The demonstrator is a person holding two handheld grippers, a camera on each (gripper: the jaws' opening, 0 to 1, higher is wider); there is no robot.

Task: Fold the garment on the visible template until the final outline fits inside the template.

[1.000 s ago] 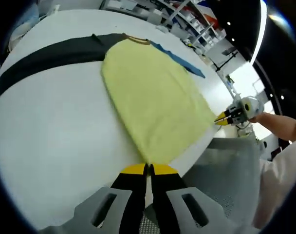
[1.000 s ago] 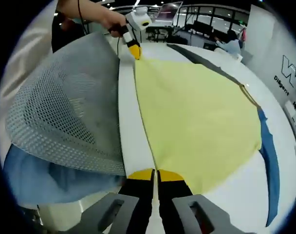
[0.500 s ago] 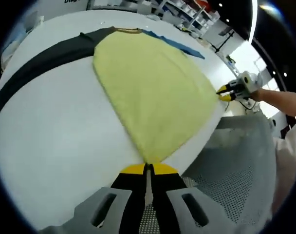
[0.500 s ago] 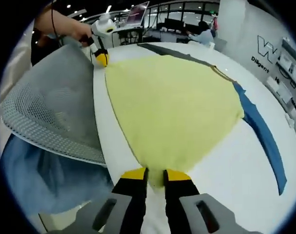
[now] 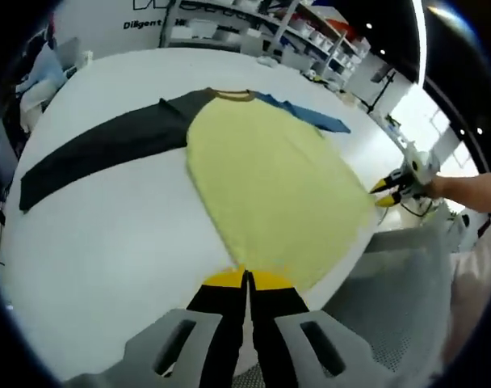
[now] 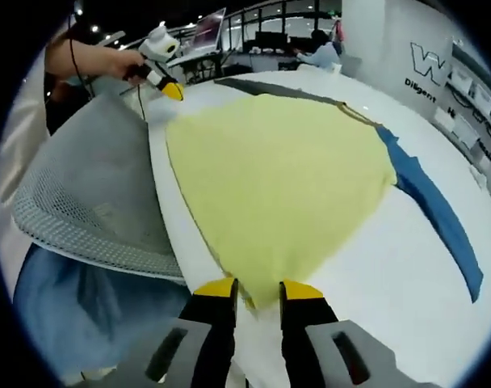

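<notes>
The garment (image 5: pixel 270 190) lay spread on the white worktop (image 5: pixel 108 234); it was a shirt with a pale yellow body, one dark grey sleeve (image 5: pixel 108 149) and one blue sleeve (image 5: pixel 306 113); its hem ran along the near edge of the worktop. In the left gripper view the dark sleeve stretched away to the left, and the blue sleeve lay short beyond the collar (image 5: pixel 232 94).

The left claw (image 5: pixel 247 283) stood at one corner of the hem; its two yellow-tipped jaws were pressed together with almost no gap; the yellow cloth reached right to the tips, but whether the cloth was pinched between them I cannot tell. In the right gripper view the left claw (image 6: pixel 173 90) appeared far off at the upper left, held by a hand (image 6: pixel 92 61), near the far hem corner.

The right claw (image 6: pixel 258 291) was slightly parted; a point of the yellow hem sat in the gap between its jaws, and it did not seem to be clamped. In the left gripper view the right claw (image 5: pixel 387 191) was at the right side, just beside the other hem corner.

A grey mesh chair back (image 6: pixel 92 194) stood close against the edge of the worktop.
</notes>
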